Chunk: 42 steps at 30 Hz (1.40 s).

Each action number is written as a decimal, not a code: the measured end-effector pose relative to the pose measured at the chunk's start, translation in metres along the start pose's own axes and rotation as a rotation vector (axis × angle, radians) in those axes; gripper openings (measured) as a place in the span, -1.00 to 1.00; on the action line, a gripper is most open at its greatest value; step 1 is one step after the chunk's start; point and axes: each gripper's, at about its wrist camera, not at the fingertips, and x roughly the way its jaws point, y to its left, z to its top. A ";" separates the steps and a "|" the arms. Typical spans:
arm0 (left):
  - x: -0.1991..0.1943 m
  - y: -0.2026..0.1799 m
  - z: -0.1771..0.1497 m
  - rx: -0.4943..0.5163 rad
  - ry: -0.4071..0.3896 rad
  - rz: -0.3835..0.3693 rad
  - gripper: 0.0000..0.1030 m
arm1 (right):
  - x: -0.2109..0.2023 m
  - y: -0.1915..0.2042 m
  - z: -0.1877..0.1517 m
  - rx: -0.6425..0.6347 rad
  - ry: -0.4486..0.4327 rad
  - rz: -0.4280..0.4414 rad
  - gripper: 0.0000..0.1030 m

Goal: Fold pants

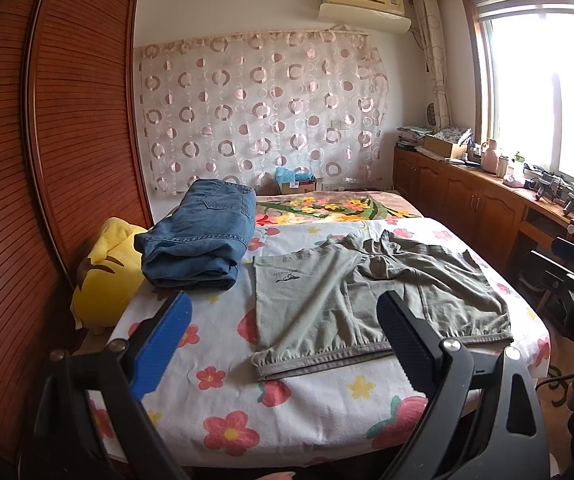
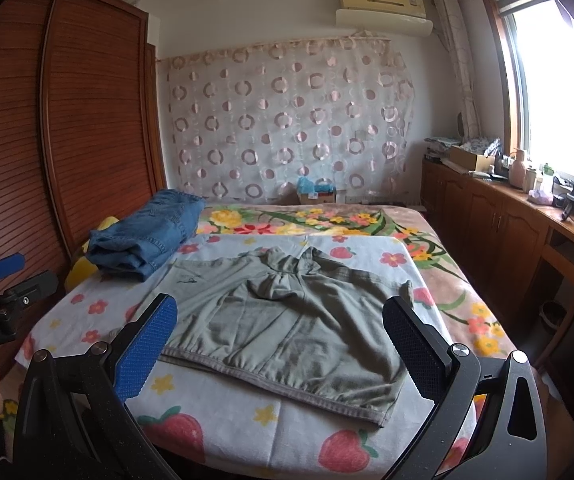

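Green pants [image 2: 287, 320] flat on a flowery sheet [image 2: 223, 412] on the bed [image 2: 451, 280], partly folded, waistband along the near edge, close to the front of the bed. Soft, thin cloth, bunched and wrinkly in the middle. Small dark logo on the left leg part, too tiny to read. Bare sheet in front and to the left of the pants. Folded blue jeans [image 1: 203, 236] just beside, at the far left, thick and stiff. Yellow plush toy [image 1: 107, 276] half hidden behind the bed's edge.

Left gripper [image 1: 283, 348] above the near edge, blue bumpy fingers [image 1: 163, 344] wide apart, holding nothing. Right gripper [image 2: 283, 344] the same, wide apart, holding nothing. Brown slatted wardrobe [image 2: 47, 128] close on the left.
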 end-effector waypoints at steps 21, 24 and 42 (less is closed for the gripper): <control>-0.001 -0.001 0.000 0.001 -0.001 0.001 0.83 | -0.001 0.000 0.000 -0.001 -0.002 0.000 1.00; -0.001 -0.001 0.000 0.002 -0.001 0.001 0.83 | -0.002 0.001 0.001 -0.001 -0.003 0.000 1.00; -0.001 -0.001 0.000 0.003 0.000 0.001 0.83 | -0.004 0.001 0.001 -0.001 -0.005 -0.001 1.00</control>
